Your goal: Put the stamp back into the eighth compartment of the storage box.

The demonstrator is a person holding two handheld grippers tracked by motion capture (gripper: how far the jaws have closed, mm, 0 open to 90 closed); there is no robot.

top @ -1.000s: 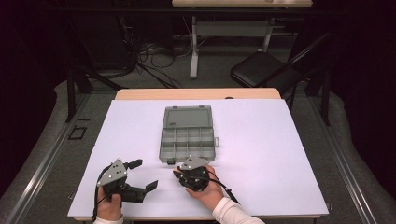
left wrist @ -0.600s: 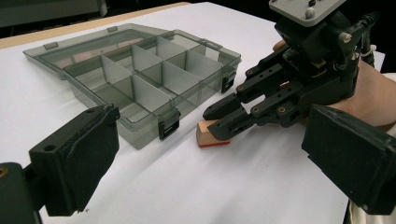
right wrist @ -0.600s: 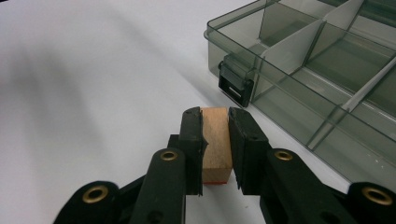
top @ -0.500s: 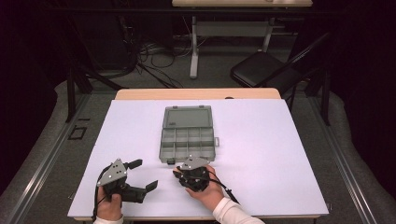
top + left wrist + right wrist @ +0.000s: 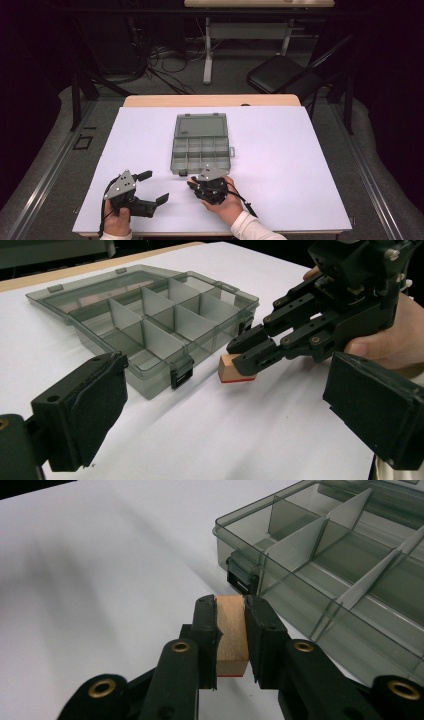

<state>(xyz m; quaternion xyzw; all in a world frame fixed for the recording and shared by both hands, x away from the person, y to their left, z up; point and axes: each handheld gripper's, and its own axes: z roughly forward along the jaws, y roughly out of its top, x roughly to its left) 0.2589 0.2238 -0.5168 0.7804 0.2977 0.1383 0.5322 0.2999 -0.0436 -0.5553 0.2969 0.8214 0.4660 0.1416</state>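
A small wooden block (image 5: 231,630) with a red underside is clamped between the jaws of my right gripper (image 5: 192,183), just above the white table (image 5: 300,165). It hangs close to the front left corner of an open grey see-through compartment box (image 5: 200,150), near its latch (image 5: 239,577). The box (image 5: 150,325) has several empty cells, and its lid lies flat behind it. My left gripper (image 5: 155,187) stands wide open to the left of the right one, near the table's front edge. Its fingers (image 5: 80,410) frame the block (image 5: 231,367) and the right gripper (image 5: 245,357) from a distance.
A dark folding chair (image 5: 285,72) and cables on the floor (image 5: 165,55) lie beyond the table's far edge. Bare white table surface spreads left and right of the box.
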